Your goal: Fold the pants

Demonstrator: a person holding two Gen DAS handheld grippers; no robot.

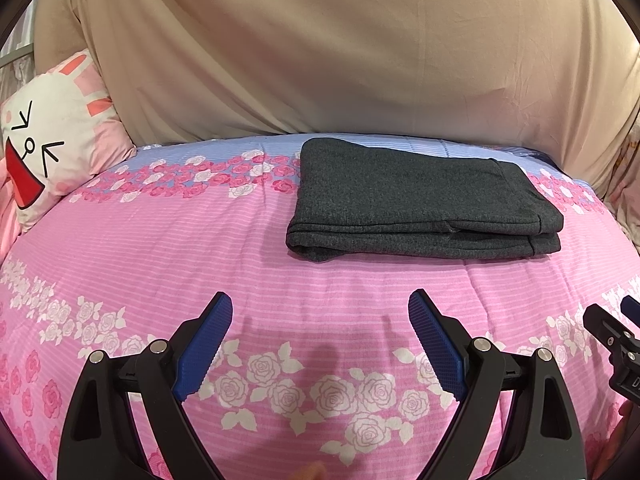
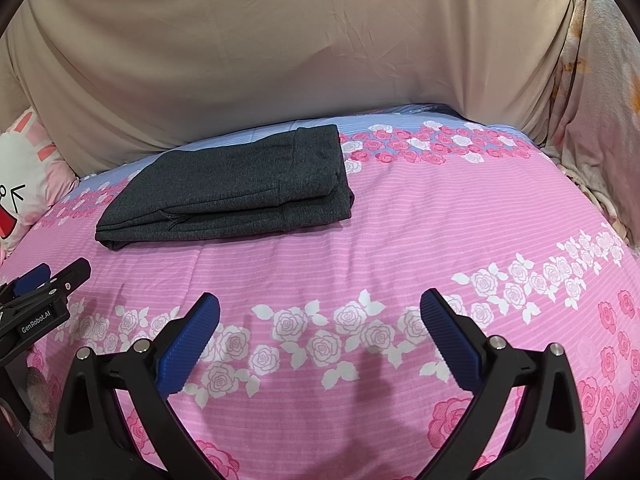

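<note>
Neatly folded dark grey pants [image 1: 420,200] on bedspread [image 1: 200,248]; both grippers [image 1: 320,312] [image 2: 320,312] spread, empty.

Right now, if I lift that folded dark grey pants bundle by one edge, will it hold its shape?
Probably not. The pants look like soft knit stacked in loose layers, so a one-edge lift would likely let the lower layers droop and unfold. Pushed, they would probably drag and bunch on the quilt, not slide.

Each tool was a black plastic frame with 2 splayed arms. The left gripper [image 1: 320,312] carried ribbed blue pads [image 1: 204,350] on its inner faces — silver round pivot bolts [image 1: 158,345] sat just behind them. The right gripper [image 2: 320,310] matched it; white "GenRobot.AI" lettering [image 2: 35,323] marked the left tool's side.
</note>
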